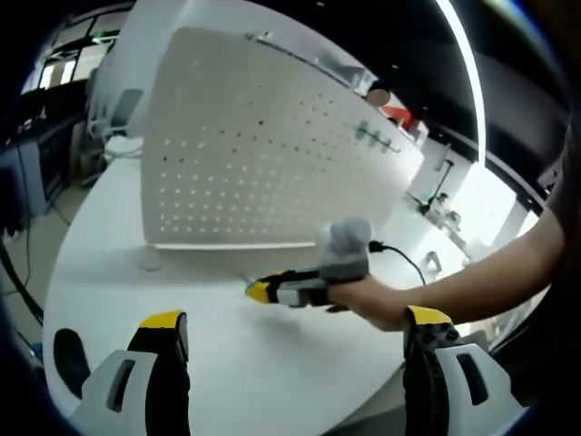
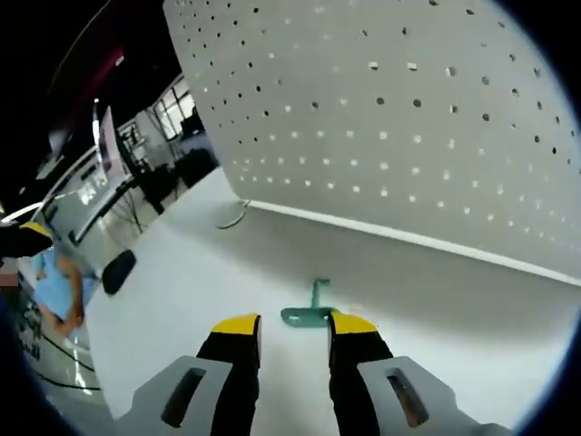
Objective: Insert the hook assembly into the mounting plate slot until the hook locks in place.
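A white pegboard (image 1: 254,154) stands upright on the white table (image 1: 136,218); in the right gripper view the pegboard (image 2: 408,109) fills the top. Two green hooks (image 1: 372,136) hang high on its right side. A small green hook assembly (image 2: 310,309) lies on the table (image 2: 200,272) in front of the board. My right gripper (image 2: 294,325) sits low over it, jaws partly apart, the hook's base just ahead of the tips and against the right one. In the left gripper view the right gripper (image 1: 257,291) is held by a hand (image 1: 372,300). My left gripper (image 1: 295,320) is wide open, holding nothing.
A black oval object (image 2: 118,271) lies on the table near its left edge, also seen as the black oval (image 1: 68,359). The board's foot (image 1: 150,263) rests at its left corner. A cable (image 1: 404,259) trails from the right gripper. A person (image 2: 59,282) sits beyond the table.
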A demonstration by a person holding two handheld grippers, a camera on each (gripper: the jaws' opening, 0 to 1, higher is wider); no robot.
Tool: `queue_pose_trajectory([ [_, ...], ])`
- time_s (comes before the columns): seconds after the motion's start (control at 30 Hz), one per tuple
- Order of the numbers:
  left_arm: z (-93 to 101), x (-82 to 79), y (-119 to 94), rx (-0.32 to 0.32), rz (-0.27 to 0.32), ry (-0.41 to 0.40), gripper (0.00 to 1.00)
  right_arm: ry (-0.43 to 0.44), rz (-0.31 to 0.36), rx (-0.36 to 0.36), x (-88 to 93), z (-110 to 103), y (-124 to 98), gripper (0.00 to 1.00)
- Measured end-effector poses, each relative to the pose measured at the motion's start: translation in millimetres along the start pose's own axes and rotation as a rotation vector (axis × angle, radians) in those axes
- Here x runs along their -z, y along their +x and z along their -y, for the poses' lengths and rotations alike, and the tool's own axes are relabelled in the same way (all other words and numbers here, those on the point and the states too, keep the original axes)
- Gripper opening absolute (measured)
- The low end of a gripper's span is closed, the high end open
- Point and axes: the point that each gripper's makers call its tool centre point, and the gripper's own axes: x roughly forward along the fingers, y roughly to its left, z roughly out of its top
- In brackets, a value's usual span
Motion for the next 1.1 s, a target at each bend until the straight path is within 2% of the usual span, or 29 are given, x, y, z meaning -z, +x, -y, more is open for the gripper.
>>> queue_pose_trajectory([
  [0.27,-4.9,3.3,-2,-0.012,0.003,-0.016,1.00,-0.029,-0.010,0.043,-8.8,1,11,0.28],
  [0.4,-5.4,4.2,-2,-0.013,0.002,-0.021,1.00,-0.037,-0.014,0.056,-12.4,-2,16,0.34],
  [0.53,-5.2,3.9,-2,-0.014,0.004,-0.023,1.00,-0.136,-0.037,0.089,-10.4,6,17,0.19],
  [0.7,-8.0,4.8,-1,-0.016,0.006,-0.032,0.99,-0.102,-0.031,0.106,-15.3,13,19,0.19],
  [0.8,-8.9,5.8,-1,-0.015,0.004,-0.034,0.99,-0.174,-0.034,0.105,-17.1,12,18,0.08],
  [0.87,-8.2,4.6,0,-0.013,0.007,-0.035,0.99,-0.161,-0.025,0.097,-17.5,12,16,0.08],
  [1.03,-7.4,4.0,2,-0.006,0.006,-0.035,0.99,-0.163,-0.042,0.094,-6.5,17,10,0.00],
  [1.1,-6.1,3.4,3,-0.003,0.008,-0.033,0.99,-0.143,-0.046,0.107,-3.2,23,7,0.00],
])
